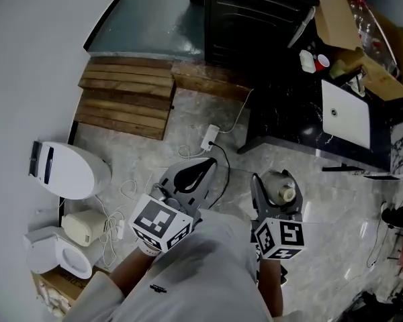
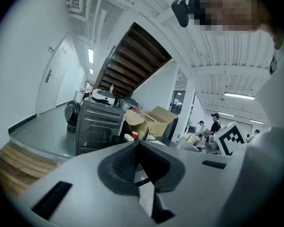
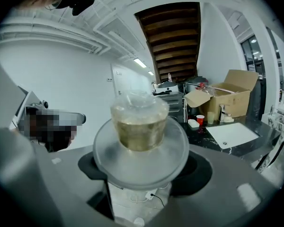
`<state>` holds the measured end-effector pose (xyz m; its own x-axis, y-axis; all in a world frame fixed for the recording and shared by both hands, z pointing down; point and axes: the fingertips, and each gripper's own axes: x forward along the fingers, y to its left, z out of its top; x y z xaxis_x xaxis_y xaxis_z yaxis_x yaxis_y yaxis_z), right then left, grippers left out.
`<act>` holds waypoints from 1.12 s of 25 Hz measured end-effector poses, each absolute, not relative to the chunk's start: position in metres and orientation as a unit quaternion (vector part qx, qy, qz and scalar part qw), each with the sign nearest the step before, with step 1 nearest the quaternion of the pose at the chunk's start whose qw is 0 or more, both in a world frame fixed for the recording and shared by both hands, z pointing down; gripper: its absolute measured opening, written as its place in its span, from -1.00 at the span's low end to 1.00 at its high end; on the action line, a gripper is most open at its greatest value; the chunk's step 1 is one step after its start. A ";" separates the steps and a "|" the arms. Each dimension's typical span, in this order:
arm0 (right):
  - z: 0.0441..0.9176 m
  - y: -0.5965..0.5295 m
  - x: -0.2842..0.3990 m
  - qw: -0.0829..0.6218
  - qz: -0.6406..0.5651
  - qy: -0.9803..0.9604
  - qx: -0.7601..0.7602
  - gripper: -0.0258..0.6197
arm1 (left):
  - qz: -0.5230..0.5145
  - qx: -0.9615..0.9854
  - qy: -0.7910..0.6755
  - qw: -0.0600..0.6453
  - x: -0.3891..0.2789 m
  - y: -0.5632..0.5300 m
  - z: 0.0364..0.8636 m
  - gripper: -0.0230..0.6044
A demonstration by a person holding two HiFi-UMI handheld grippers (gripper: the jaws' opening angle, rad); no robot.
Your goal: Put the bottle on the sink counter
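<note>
Two tools, one in each hand.

- Left tool [image 1: 205, 168]: jaws brought together, nothing between them.
- Right tool [image 1: 277, 181]: jaws clamped on the one bottle [image 1: 283, 193]. The bottle is clear with yellowish liquid inside and a pale cap. It hangs over the marble floor [image 1: 336, 200], short of the counter and not touching it.

One black counter [image 1: 289, 113] lies ahead and to the right, with one white sink [image 1: 346, 116] set into it. Beyond the sink on the counter stand one open cardboard box [image 1: 336, 9] and one red cup [image 1: 322, 61], with a white dish just beside the cup.

One dark oven-like appliance [image 1: 255, 12] stands left of the box. One stack of wooden slats [image 1: 127, 96] lies on the floor, far left.

One white power strip [image 1: 210, 137] lies on the floor ahead of the left tool, with cables trailing from it. The stretch of floor between the bottle and the counter edge looks open.
</note>
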<state>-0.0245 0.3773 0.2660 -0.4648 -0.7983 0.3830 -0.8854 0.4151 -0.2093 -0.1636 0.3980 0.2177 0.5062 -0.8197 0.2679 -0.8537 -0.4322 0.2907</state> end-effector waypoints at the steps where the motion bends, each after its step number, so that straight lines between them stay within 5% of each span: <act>1: 0.265 0.373 -0.030 0.113 0.192 -0.833 0.507 0.15 | 0.040 0.845 -0.494 0.199 -0.170 0.393 0.218 -0.93; 28: 0.280 0.278 -0.033 0.098 0.217 -0.809 0.538 0.15 | 0.059 0.865 -0.448 0.216 -0.162 0.286 0.237 -0.93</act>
<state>-0.0325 0.2778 0.2804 -0.4028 -0.8268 0.3927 -0.9122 0.3277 -0.2459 -0.1621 0.2862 0.2374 0.5910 -0.7507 0.2954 -0.8015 -0.5050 0.3203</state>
